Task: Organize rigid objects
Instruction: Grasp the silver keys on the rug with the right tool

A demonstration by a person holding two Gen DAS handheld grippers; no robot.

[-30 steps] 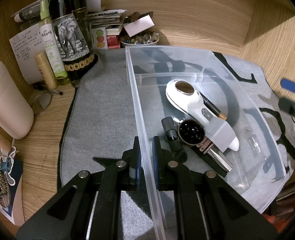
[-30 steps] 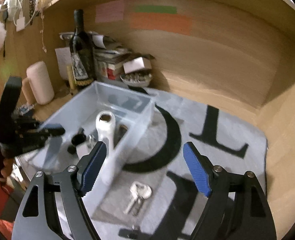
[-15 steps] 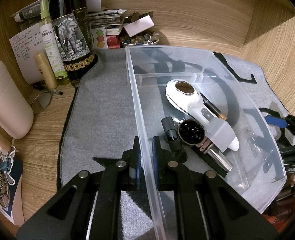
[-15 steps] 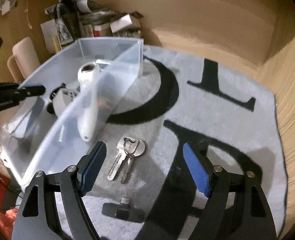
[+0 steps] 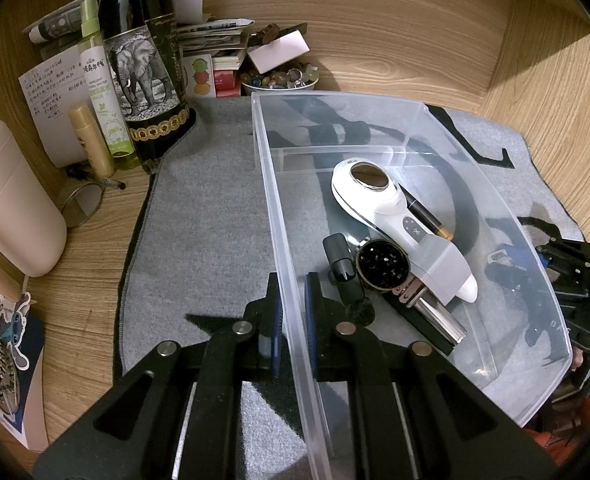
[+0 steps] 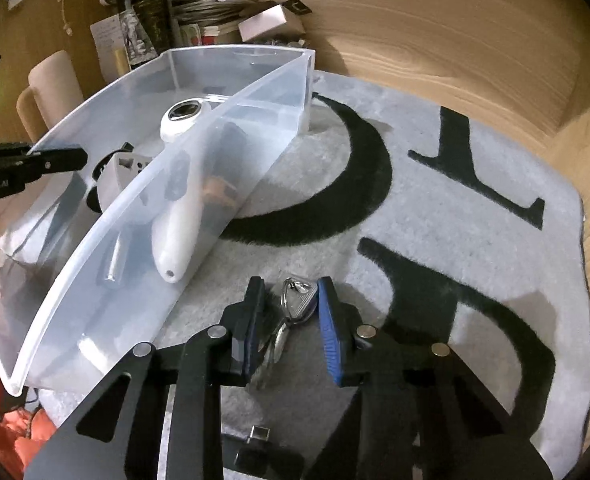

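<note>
keys [image 6: 295, 300] just beside bin wall [image 6: 143, 220]

The right gripper [image 6: 287, 312] has dropped toward the grey mat [image 6: 435, 208] since a second ago. Back then its blue fingers [image 6: 329, 332] stood wide apart, with the bunch of keys [image 6: 295, 304] lying well ahead of them in the lower middle of the right wrist view. Now the keys sit between the fingers, which are closing in on either side. In the left wrist view, that gripper has slid from the upper right edge down to the right edge, behind the wall of the clear bin [image 5: 535, 280].
</note>
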